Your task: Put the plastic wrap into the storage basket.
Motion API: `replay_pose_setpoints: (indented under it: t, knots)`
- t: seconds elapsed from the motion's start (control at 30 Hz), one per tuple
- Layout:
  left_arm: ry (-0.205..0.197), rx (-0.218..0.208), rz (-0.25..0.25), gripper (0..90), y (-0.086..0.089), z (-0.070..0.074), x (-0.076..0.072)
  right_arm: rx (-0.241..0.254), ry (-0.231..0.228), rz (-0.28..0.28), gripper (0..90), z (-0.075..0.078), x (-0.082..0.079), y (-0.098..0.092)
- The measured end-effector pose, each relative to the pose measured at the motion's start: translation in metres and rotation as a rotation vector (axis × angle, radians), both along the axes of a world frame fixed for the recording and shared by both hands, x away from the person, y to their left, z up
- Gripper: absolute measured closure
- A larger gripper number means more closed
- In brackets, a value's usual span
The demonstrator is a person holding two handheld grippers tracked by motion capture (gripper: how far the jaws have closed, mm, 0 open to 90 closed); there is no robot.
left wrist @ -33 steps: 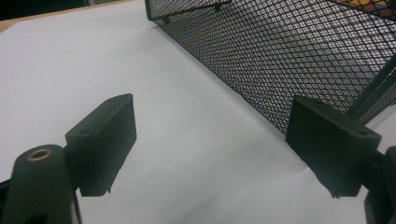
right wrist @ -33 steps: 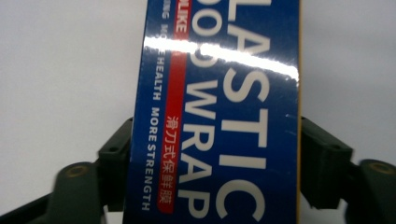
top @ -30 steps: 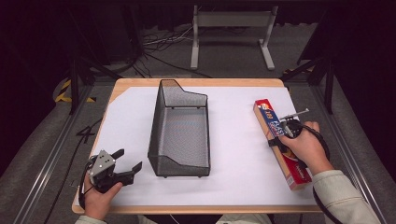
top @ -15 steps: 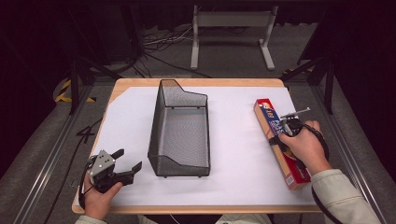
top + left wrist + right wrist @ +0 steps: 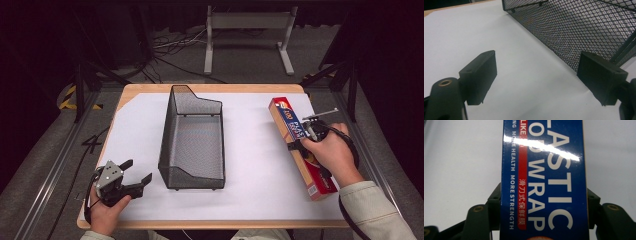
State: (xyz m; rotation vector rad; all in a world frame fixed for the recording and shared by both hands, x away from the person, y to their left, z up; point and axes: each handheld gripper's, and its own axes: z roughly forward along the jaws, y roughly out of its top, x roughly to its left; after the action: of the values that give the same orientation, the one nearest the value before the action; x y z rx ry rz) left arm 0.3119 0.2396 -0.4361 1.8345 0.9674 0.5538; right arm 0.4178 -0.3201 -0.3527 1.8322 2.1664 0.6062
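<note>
The plastic wrap box (image 5: 544,180) is deep blue with white lettering and a red stripe, orange along its side. The mesh basket (image 5: 192,140) is black, standing on white paper (image 5: 250,175).

Glossy cardboard plastic-wrap box (image 5: 544,180); matt black wire-mesh basket (image 5: 192,142); smooth white paper sheet (image 5: 250,165).

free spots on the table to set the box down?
Widest bare patch: white sheet between the mesh basket and the plastic wrap box. Also bare: the strip left of the basket, above the left gripper, and the basket's inside. Tight: the right edge, where the right gripper clamps the box.
</note>
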Motion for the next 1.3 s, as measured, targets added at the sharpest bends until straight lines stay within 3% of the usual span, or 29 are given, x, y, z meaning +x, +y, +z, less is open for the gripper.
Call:
replay_pose_setpoints:
  t: [0.5,0.8,1.07,1.3]
  knots:
    - [-0.001,0.004,-0.002,17.2,0.0,0.0,0.0,0.031,-0.066,0.004,39.7,0.044,0.002,0.006]
    - [-0.001,0.006,-0.004,17.1,0.0,0.0,0.0,0.048,-0.073,0.025,39.6,0.056,0.0,0.011]
    - [-0.002,0.008,0.005,17.1,0.002,-0.001,-0.002,0.05,-0.084,0.068,39.6,0.064,-0.001,0.03]
    - [-0.003,0.007,0.009,17.1,0.004,-0.001,-0.005,0.08,-0.093,0.121,39.5,0.068,0.001,0.056]
